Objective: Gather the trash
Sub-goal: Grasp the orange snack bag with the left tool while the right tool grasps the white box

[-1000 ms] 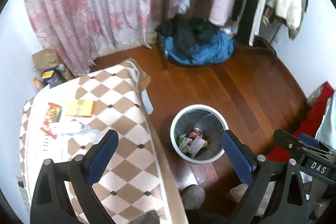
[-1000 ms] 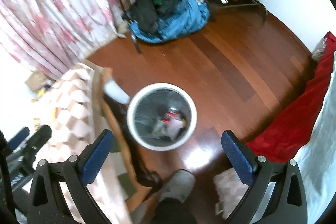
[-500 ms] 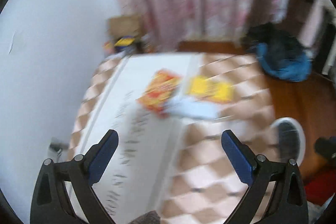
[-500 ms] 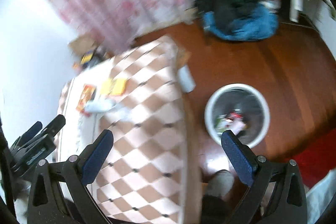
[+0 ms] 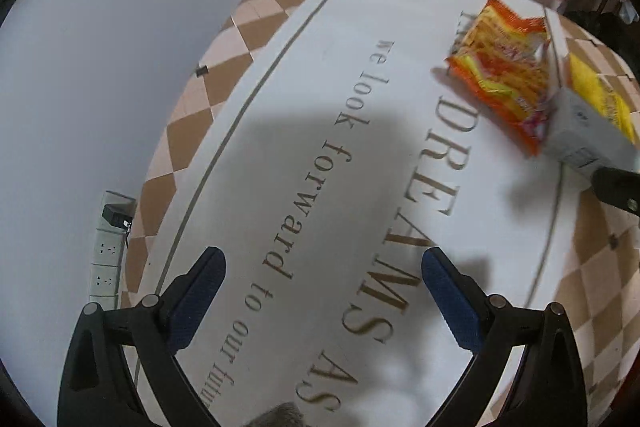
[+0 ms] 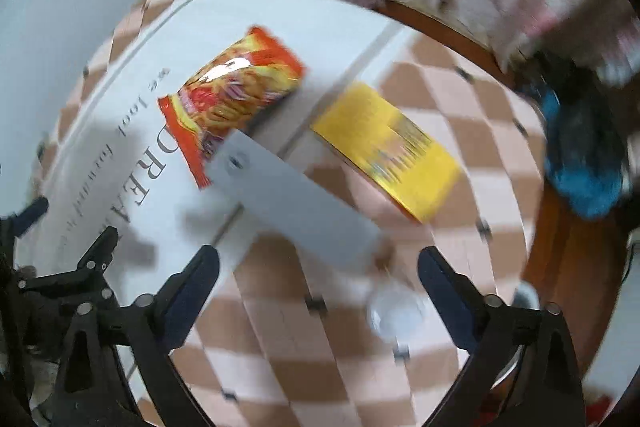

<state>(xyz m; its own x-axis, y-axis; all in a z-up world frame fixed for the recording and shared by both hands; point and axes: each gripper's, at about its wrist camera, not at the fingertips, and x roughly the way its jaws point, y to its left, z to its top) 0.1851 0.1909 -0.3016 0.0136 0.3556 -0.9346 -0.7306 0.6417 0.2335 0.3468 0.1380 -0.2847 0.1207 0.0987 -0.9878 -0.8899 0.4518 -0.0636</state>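
While both grippers hang over the table (image 5: 304, 75), the trash lies in a small heap on its cloth. There are three pieces: an orange snack bag (image 6: 236, 99), a long grey box (image 6: 292, 203) and a yellow packet (image 6: 388, 147). The grey box lies partly on top of one end of the snack bag. The yellow packet sits just beside them on the checked part of the cloth.

The right gripper (image 6: 318, 281) is the nearer one. Its two fingers are spread wide and hold nothing. The near end of the grey box sits right between them, a little above the tips in the picture. The box's long side runs from up-left to down-right, slanting across the gap between the fingers. So the gripper may need to turn a bit so that its fingers close across the thin side of the box, not along it.

The left gripper (image 5: 324, 291) is also wide open and empty. It hangs over the white part of the cloth with the big letters. In its view the snack bag (image 5: 504, 79) and the grey box (image 5: 584, 135) are far up and to the right, well apart from its fingers.

The right gripper looks best placed to pick first. This view is blurry, so the exact edges are hard to tell.
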